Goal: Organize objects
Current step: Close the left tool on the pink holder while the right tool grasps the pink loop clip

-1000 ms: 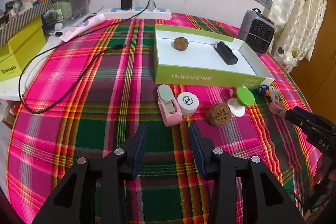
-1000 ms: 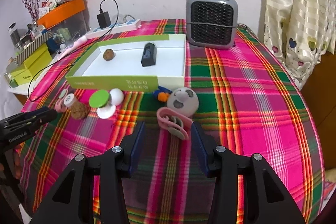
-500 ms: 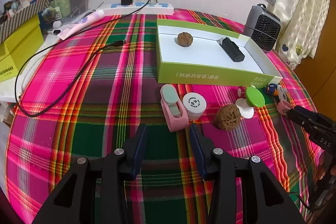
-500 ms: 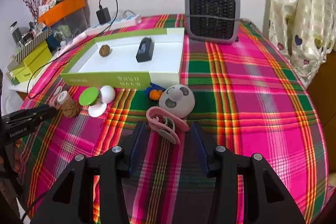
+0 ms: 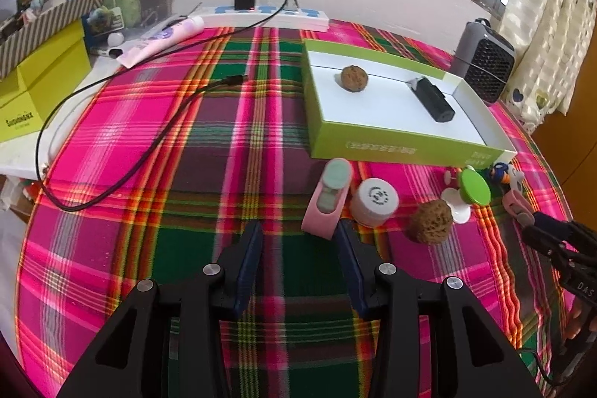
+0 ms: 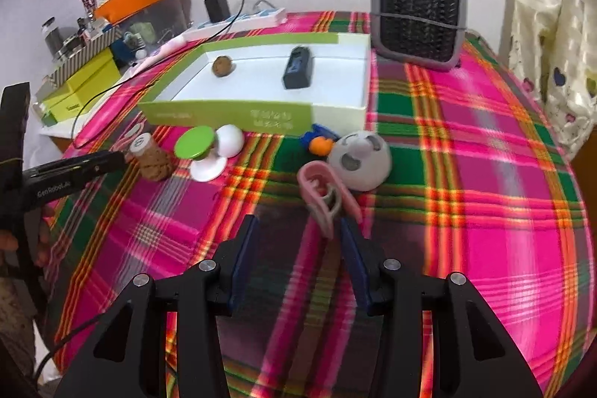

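Just ahead of the right claw, jaws spread and empty, lies the pink clip, now nearer than a second ago. Beyond it sits the green box. The left claw, likewise spread, has closed on the pink case: pickups appear imminent.
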The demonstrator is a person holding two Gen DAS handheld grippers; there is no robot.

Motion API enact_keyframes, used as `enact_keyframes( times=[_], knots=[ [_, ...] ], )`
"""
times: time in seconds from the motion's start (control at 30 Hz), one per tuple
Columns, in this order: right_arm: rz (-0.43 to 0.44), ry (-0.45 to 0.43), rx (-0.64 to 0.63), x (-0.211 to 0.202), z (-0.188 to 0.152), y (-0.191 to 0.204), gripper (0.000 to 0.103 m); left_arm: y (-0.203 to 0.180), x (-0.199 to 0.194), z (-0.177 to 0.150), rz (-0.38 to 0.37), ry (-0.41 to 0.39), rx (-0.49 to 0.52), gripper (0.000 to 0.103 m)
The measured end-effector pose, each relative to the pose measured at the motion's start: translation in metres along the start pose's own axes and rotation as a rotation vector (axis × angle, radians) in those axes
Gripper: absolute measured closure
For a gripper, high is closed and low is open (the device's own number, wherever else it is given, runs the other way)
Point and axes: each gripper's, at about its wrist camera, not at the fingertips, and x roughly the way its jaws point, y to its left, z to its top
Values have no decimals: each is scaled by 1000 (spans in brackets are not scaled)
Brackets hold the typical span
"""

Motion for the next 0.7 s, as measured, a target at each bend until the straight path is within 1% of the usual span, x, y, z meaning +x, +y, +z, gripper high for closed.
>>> enact_keyframes(
  times=[0.07, 0.17, 0.23, 0.3, 0.43, 0.6, 0.7],
  knots=[
    [-34, -10, 0, -4, 0, -2, 57, 1, 0, 0, 1, 0, 0, 63],
    [-29, -22, -5, -7, 2, -4, 57, 0, 1, 1, -8, 1, 8, 63],
    [-37, -28, -15, -7, 3, -5, 57, -2, 2, 2, -22, 1, 20, 63],
    [-50, -23, -16, -5, 4, -7, 57, -3, 4, 3, -17, 0, 31, 63],
    [-33, -21, -10, 1, 8, -11, 57, -8, 9, 9, -5, 0, 61, 63],
    [-16, 9, -57, 12, 12, -7, 57, -13, 14, 12, 27, -3, 120, 63],
    [4, 27, -69, 18, 14, -7, 57, -14, 16, 14, 37, -4, 125, 63]
  ],
)
